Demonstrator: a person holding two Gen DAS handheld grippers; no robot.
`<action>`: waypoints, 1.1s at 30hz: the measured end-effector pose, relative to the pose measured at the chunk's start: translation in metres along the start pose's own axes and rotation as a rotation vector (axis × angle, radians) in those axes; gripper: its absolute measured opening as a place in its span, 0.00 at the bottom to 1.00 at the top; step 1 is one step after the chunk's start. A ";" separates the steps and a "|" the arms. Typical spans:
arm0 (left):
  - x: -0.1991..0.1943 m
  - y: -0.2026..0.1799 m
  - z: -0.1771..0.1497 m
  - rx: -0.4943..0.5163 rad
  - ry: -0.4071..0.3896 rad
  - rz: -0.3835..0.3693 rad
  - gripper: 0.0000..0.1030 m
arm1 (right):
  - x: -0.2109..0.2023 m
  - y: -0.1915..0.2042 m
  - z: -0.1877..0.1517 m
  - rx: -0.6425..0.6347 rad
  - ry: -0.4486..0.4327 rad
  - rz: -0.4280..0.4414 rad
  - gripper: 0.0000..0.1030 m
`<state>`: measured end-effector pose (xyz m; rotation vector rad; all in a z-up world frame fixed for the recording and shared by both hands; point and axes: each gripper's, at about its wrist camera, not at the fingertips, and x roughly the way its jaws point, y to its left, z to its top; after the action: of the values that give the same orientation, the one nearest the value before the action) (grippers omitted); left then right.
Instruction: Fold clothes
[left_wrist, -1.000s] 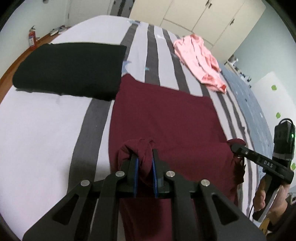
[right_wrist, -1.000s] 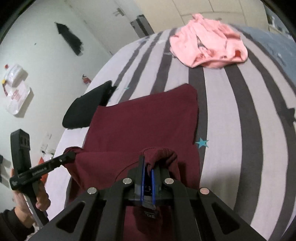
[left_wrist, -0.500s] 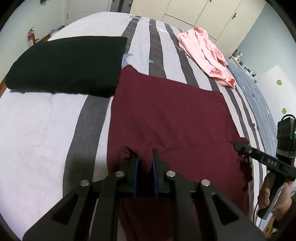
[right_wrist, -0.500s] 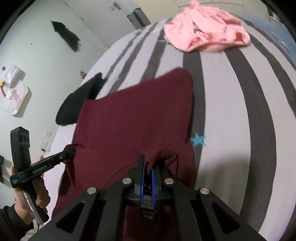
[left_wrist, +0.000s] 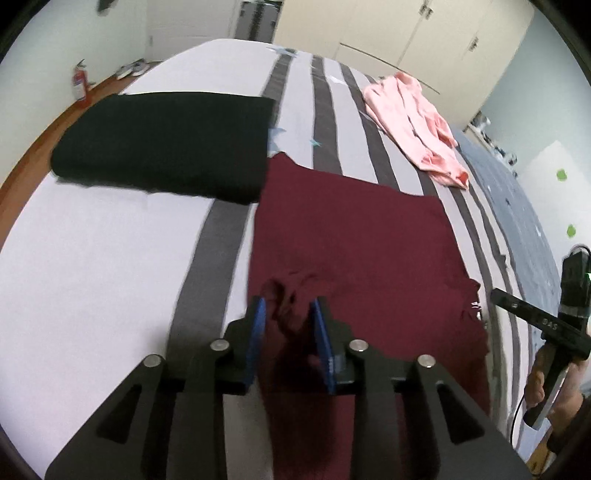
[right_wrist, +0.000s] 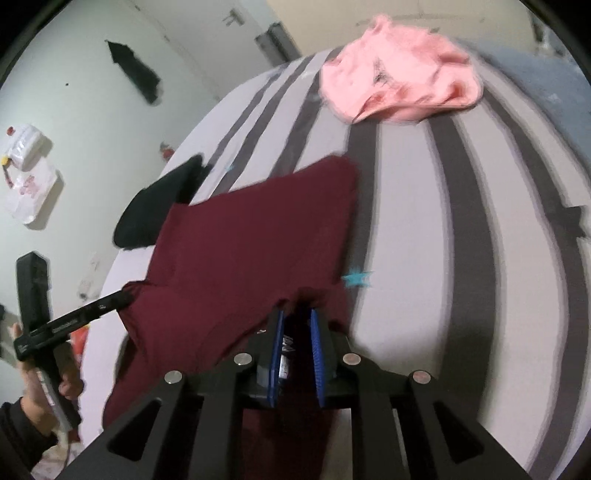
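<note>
Striped bedspread (left_wrist: 110, 258) under flat maroon shirt (left_wrist: 351, 236), both claws parted

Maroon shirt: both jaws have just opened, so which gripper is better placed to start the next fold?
Probably the left gripper: the maroon shirt's bunched corner sits between its open jaws, ready to re-pinch. The right gripper is open too, but has mostly the neck label between its jaws.

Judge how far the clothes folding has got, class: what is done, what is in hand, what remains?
Done: the black garment lies folded. In hand: the maroon shirt is spread flat, with the left tongs and right tongs both open at its near edge. Left: the pink garment lies crumpled.
</note>
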<state>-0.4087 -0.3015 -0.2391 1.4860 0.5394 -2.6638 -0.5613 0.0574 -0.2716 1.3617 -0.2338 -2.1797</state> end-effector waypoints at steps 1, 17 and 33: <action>-0.007 0.003 -0.003 -0.017 -0.007 0.008 0.26 | -0.009 -0.002 -0.003 0.010 -0.013 -0.006 0.15; 0.025 -0.053 -0.052 0.136 0.097 0.029 0.03 | 0.008 0.056 -0.085 -0.061 0.110 -0.024 0.10; 0.064 -0.057 0.088 0.110 -0.047 0.024 0.03 | 0.033 0.043 0.062 -0.054 -0.070 -0.046 0.08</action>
<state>-0.5271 -0.2684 -0.2342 1.4421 0.3750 -2.7427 -0.6104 -0.0047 -0.2497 1.2746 -0.1704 -2.2571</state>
